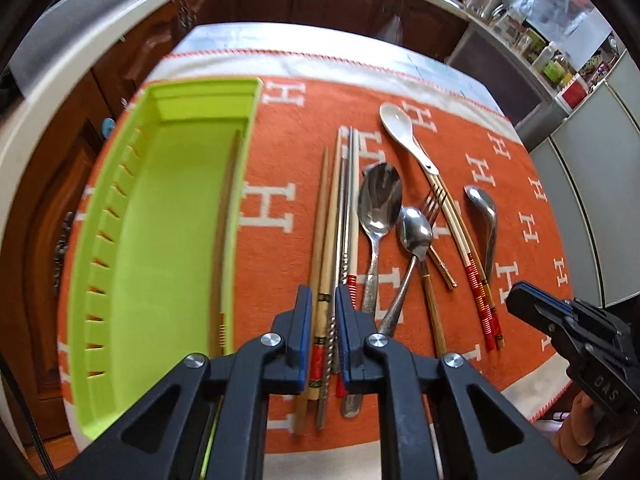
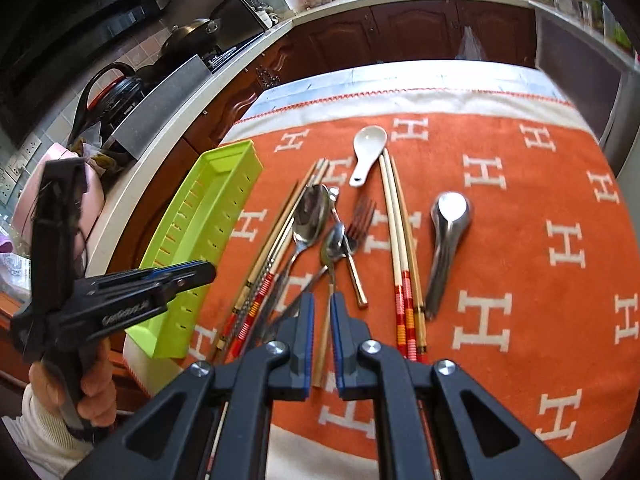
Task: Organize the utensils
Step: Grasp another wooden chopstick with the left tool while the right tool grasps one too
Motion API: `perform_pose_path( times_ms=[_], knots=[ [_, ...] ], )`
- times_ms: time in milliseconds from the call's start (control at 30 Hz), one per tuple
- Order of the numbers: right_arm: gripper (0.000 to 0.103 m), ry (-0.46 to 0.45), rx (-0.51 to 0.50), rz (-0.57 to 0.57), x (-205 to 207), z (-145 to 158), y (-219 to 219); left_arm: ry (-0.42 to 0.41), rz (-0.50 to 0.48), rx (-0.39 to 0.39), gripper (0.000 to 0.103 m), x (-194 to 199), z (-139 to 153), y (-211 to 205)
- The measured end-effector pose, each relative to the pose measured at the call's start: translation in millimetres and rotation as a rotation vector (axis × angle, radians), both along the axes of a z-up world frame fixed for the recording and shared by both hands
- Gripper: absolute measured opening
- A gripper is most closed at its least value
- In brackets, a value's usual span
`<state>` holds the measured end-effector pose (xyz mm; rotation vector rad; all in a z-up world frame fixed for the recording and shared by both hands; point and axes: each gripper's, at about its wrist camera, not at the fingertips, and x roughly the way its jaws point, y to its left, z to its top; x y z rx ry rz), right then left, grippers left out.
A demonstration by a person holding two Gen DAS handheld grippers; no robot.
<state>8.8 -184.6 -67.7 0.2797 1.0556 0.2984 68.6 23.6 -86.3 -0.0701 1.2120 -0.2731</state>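
Note:
A lime-green utensil tray (image 1: 92,240) (image 2: 216,208) lies at the left edge of the orange cloth (image 1: 280,140), with one wooden chopstick (image 1: 228,208) inside along its right wall. To its right lie several chopsticks (image 1: 340,208), two steel spoons (image 1: 378,200), a fork (image 1: 434,204), a white ceramic spoon (image 1: 396,120) (image 2: 370,140), a red-banded chopstick pair (image 1: 460,240) and a steel soup spoon (image 1: 482,208) (image 2: 450,216). My left gripper (image 1: 324,300) (image 2: 208,270) hovers shut and empty by the tray's near end. My right gripper (image 2: 320,304) (image 1: 520,292) is shut and empty above the utensil handles.
The cloth covers a small table beside brown wooden cabinets (image 2: 400,36) and a pale countertop (image 2: 132,168). Pots and a kettle (image 2: 116,92) stand on the counter at the left. A hand (image 2: 92,392) with a pale sleeve holds the left gripper's handle.

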Motion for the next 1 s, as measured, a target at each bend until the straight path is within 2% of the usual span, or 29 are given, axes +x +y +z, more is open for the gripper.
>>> perform_pose_path(
  times_ms=[233, 333, 533, 667, 867, 1000],
  knots=[
    [0.008, 0.029, 0.067, -0.012, 1, -15, -16, 0.038, -0.036, 0.103, 0.006, 13, -24, -16],
    [0.008, 0.029, 0.079, -0.007, 1, -17, -18, 0.063, -0.026, 0.121, 0.006, 17, -33, -17],
    [0.008, 0.026, 0.094, 0.000, 1, -19, -21, 0.059, -0.027, 0.172, 0.006, 25, -38, -19],
    [0.008, 0.036, 0.104, 0.001, -1, -23, -24, 0.040, -0.046, 0.248, 0.006, 25, -43, -25],
    [0.008, 0.039, 0.110, -0.001, -2, -25, -25, 0.070, -0.052, 0.213, 0.011, 28, -42, -26],
    [0.008, 0.044, 0.114, -0.001, -3, -26, -26, 0.082, -0.073, 0.230, 0.011, 26, -42, -30]
  ],
)
